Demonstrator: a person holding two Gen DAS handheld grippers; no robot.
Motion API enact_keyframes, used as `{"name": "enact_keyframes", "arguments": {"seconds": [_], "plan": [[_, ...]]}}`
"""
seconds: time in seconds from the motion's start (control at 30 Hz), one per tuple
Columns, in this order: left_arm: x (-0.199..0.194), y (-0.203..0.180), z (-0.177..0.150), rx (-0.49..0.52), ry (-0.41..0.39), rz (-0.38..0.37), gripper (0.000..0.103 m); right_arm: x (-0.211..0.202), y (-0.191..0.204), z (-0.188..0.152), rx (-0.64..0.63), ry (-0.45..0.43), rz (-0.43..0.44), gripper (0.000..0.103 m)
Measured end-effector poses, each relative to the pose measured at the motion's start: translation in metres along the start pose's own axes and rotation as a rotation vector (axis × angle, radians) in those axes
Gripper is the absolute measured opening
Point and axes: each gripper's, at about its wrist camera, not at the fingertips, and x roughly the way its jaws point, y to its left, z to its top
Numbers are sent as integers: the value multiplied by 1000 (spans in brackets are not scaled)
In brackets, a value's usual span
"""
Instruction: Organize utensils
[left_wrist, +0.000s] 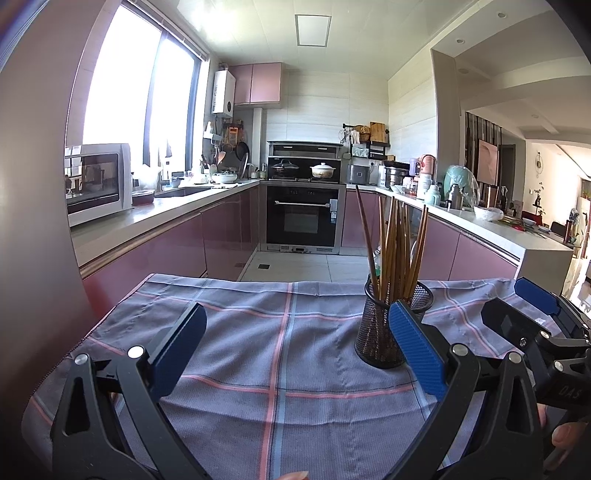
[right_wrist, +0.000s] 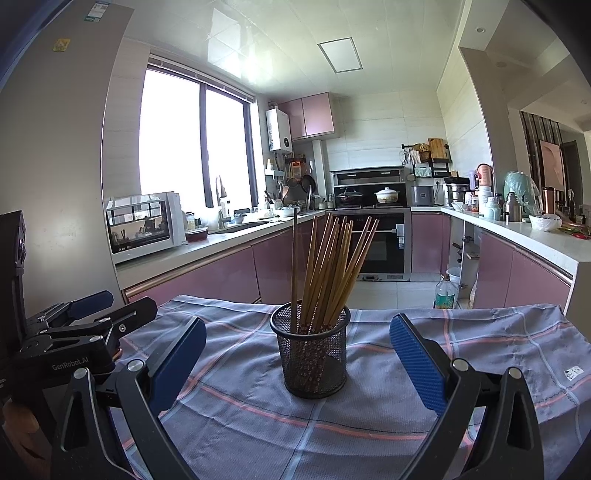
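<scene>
Both claws are spread wide with nothing between the pads. Left claw (left_wrist: 297, 336) hangs over the checked cloth (left_wrist: 258, 332) covering the worktop, and its right pad overlaps the mesh cup (left_wrist: 380, 332) in that view, though whether they actually touch is hard to call. Right claw (right_wrist: 297, 350) has the cup (right_wrist: 312, 354) framed dead centre between its fingers, clear of both pads.

View differences: the left camera catches the right claw off at its right edge, plus fingertips (left_wrist: 565, 435) of the person's hand low in the corner. The right camera shows the left claw (right_wrist: 107, 306) at its left edge, a white tag (right_wrist: 572, 372) on the cloth, and a bottle (right_wrist: 444, 291) on the floor past the worktop.

Count: one cup, upright, stuffed with wooden chopsticks (right_wrist: 332, 266), roughly a dozen; they bunch too tightly for an exact number. One stands nearly straight, the rest lean right.
</scene>
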Motion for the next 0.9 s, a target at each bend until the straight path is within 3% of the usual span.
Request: {"name": "enact_keyframes", "arguments": {"seconds": [0.9], "plan": [[1,-2,0,2,-13,9,97,2,-2,-1,-2,-15,-4,96]]}}
